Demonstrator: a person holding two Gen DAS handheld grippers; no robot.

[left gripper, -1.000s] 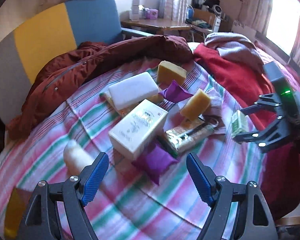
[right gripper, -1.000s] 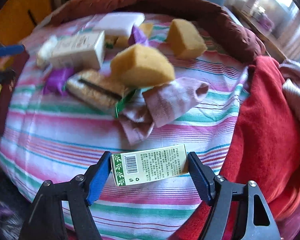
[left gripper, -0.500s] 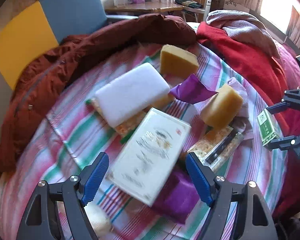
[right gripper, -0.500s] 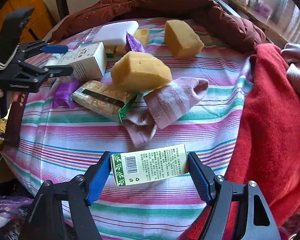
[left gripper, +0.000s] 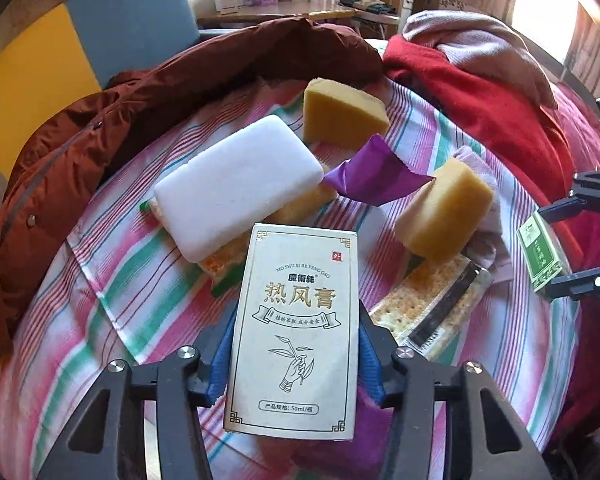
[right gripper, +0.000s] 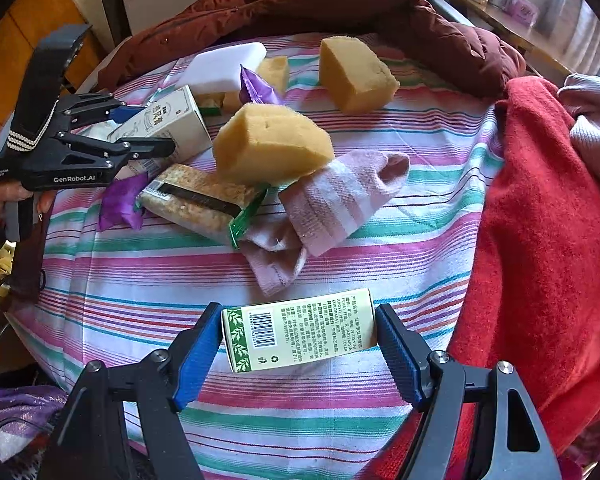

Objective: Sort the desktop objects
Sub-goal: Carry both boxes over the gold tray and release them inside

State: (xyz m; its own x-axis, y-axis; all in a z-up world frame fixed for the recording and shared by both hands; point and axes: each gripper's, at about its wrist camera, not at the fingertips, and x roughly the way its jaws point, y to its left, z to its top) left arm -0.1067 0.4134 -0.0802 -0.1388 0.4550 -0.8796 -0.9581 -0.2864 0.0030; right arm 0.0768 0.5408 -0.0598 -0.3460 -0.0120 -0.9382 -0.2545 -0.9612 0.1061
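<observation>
A white carton (left gripper: 294,332) printed with gold characters stands between the blue pads of the left gripper (left gripper: 294,354), whose jaws are closing against its two long sides; it sits at the near edge of a striped cloth (left gripper: 112,304) among the clutter. Just behind it lie a white foam block (left gripper: 240,184), a purple wrapper (left gripper: 370,178) and a packet of crackers (left gripper: 432,306), with two yellow sponges (left gripper: 446,216) beyond. The right gripper (right gripper: 298,346) holds a small green-and-cream box (right gripper: 300,330) end to end, fingers clamped on it above the cloth's near side. A pink sock (right gripper: 332,200) lies crumpled beside the nearer sponge. A maroon jacket (right gripper: 340,10) and a red blanket (right gripper: 548,220) ring the cloth.
</observation>
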